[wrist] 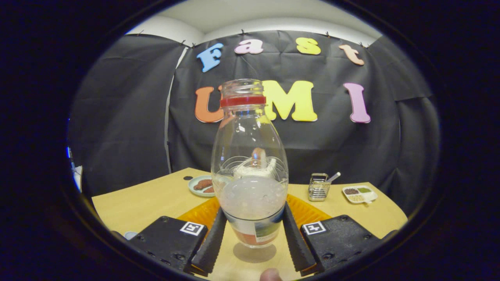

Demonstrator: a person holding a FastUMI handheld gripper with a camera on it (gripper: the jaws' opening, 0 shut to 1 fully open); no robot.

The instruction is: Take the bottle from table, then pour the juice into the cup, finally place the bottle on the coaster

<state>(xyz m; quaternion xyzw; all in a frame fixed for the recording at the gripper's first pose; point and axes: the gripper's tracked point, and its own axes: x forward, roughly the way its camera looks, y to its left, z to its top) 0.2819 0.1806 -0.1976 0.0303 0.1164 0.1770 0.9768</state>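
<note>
claw (253, 234): both fingers press the bottle's lower sides, gripping it | bottle (250, 168): upright, uncapped, lifted above the table (148, 203), shadow beneath | orange coaster (308, 212): just behind bottle | beyond: plate (201, 185), wire holder (318, 187), small tray (360, 194)

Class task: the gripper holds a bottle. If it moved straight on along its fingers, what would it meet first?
The gripper is shut on the bottle. Straight ahead, the orange coaster probably comes first, though depth is unclear.
</note>
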